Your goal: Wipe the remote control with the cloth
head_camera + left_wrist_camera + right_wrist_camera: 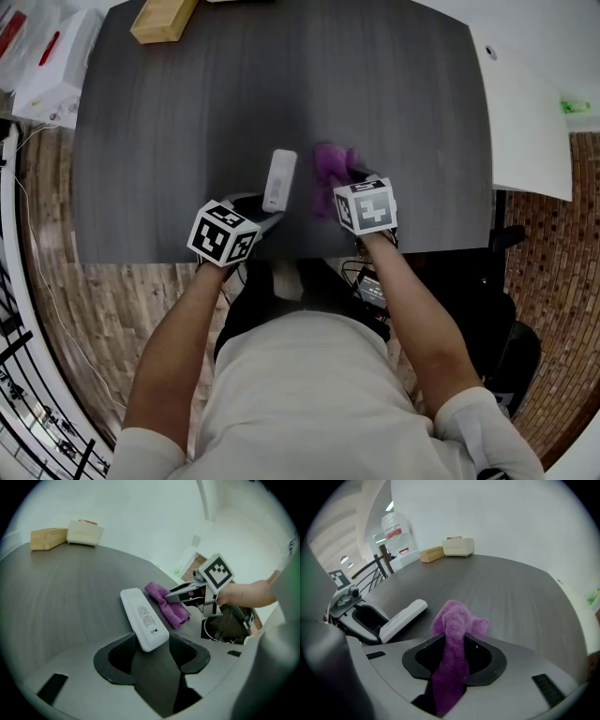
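Note:
A white remote control point(279, 180) lies lengthwise on the dark grey table point(187, 122), near its front edge. My left gripper point(265, 212) is shut on the remote's near end; in the left gripper view the remote control point(140, 616) sits between the pads of the left gripper point(152, 643). Just right of the remote is a purple cloth point(330, 167). My right gripper point(352, 183) is shut on it. In the right gripper view the cloth point(454, 625) runs bunched through the right gripper point(454, 648) and rests on the table beyond. Cloth and remote lie close together, slightly apart.
A wooden block point(164, 19) lies at the table's far edge, with a white box point(84, 532) beside it. A white box point(56, 66) and clutter stand off the table's left. A white board point(525, 112) adjoins the right side. A water jug point(396, 534) stands beyond.

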